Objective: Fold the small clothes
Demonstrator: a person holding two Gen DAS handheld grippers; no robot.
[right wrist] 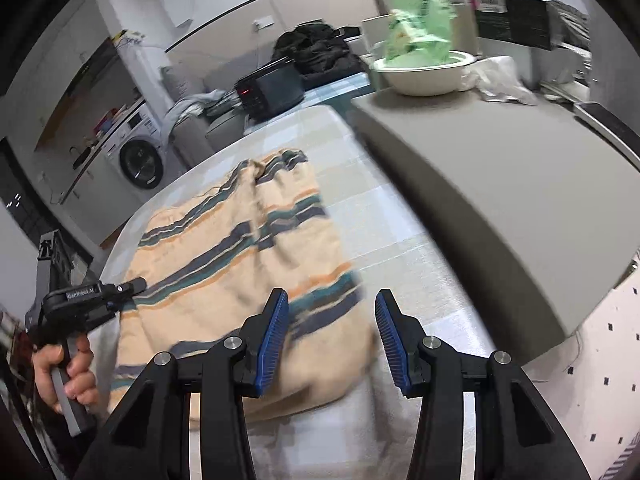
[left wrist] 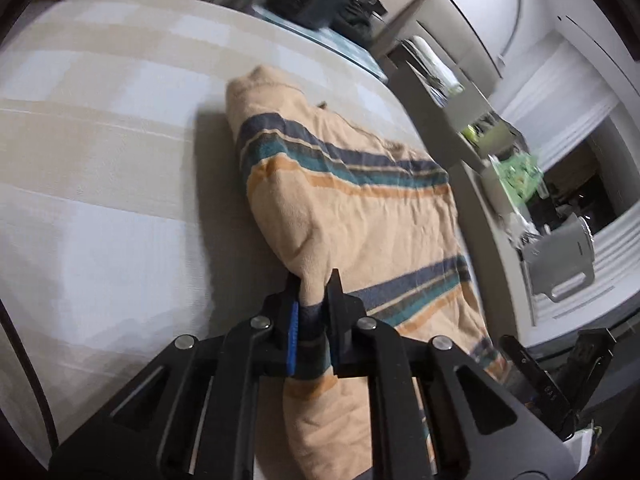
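Jaws first, from the left wrist view: the left gripper is pinching a bunched fold of the striped garment, its jaws closed tight on the cloth. The garment is lying on the pale checked surface, lifted into a hump on the gripper's side and trailing away toward the far edge.

From the right wrist view: the right gripper is hovering over the garment's near corner, jaws spread wide and holding nothing. The left gripper is showing at the garment's left edge.

Judging from this, a one-sided pull is risking a skewed fold or dragging the whole garment across the surface.
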